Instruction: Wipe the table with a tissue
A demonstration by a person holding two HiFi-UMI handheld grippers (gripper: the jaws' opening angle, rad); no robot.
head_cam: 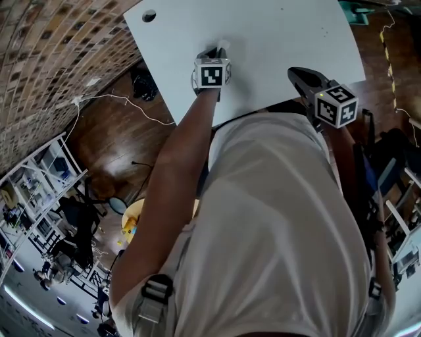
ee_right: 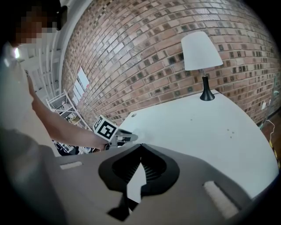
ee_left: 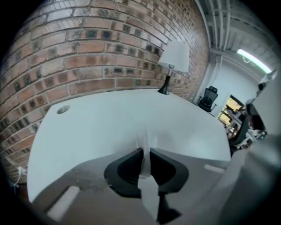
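At a white table [head_cam: 276, 39] beside a brick wall [ee_left: 88, 52], a person in a pale shirt [head_cam: 283, 217] leans over the tabletop with a gripper in each hand. The left gripper [ee_left: 146, 151], at the end of an outstretched bare arm [head_cam: 177, 164], points steeply down at the table's surface. Its two black jaws are drawn nearly together and pinch a thin white tissue [ee_left: 146, 139] between them. The tissue stands as a narrow fold between the pads and pokes out past the tips, where it appears to meet the tabletop well in from the near edge. The right gripper [ee_right: 140, 147] hangs above the table's near edge, well apart from the left one. Its jaws are closed tip to tip with nothing between them. A lamp [ee_right: 200, 50] with a white shade and black base stands at the far side of the table against the bricks. A small round hole [head_cam: 148, 16] marks the table's far left corner.
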